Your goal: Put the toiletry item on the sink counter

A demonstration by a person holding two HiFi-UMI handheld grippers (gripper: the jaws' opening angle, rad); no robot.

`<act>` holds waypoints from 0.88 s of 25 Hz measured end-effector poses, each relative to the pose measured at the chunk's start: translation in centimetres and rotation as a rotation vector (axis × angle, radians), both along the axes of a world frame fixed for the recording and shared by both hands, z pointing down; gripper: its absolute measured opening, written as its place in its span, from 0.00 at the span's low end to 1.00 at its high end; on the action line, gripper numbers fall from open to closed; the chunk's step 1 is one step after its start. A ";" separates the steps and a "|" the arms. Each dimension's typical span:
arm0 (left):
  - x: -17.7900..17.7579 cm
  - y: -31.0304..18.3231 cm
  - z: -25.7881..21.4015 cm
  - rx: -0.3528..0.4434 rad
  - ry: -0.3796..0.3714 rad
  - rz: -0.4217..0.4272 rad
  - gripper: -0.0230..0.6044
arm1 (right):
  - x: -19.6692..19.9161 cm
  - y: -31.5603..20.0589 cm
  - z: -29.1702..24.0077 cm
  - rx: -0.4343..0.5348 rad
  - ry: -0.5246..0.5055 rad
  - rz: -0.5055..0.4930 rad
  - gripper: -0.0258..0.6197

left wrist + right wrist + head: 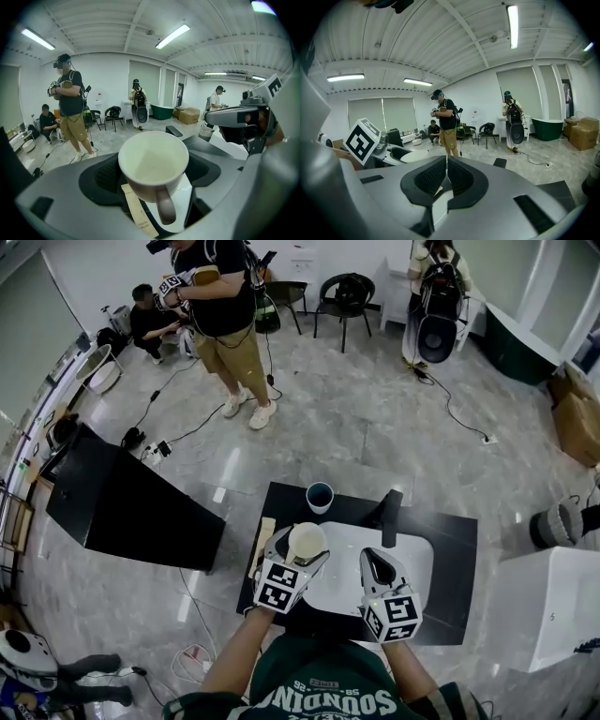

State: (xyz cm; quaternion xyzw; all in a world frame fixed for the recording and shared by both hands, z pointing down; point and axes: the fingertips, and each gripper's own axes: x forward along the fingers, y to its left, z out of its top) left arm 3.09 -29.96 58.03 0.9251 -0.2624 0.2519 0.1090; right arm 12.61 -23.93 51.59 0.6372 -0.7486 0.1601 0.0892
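Your left gripper (302, 547) has its 2 jaws spread around a cream ceramic mug with a loop handle (153, 161) and closed against its sides, so the mug is pinched between them. Its open mouth faces up and its handle points back toward you. In the head view the mug hangs over the left edge of the white oval basin (417, 563) set into the black sink counter (457, 549). No view shows whether its base touches anything. Just under and to the left of the mug, a narrow beige paper toothbrush pack (137, 213) lies flat on the counter, running along the counter's left side. Your right gripper (378, 566) hovers over the middle of the basin, beside the left one but apart from it. Its 2 jaws are pressed together with nothing between them. At the back of the counter a dark blue round cup (320, 495) stands upright, well apart from the mug. To its right a black faucet (391, 512) reaches over the basin's far rim. Beyond the counter, across the grey tiled floor, a person in a black shirt and tan shorts (225, 324) stands holding another gripper.
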 end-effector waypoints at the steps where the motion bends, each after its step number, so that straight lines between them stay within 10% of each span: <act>1: -0.3 -0.3 0.2 -0.005 -0.002 -0.003 0.71 | -0.2 -0.2 0.3 -0.009 0.001 -0.003 0.11; 22: -6.5 -14.5 9.8 -0.024 -0.108 -0.091 0.71 | -4.2 -5.9 5.8 -0.158 0.028 -0.011 0.11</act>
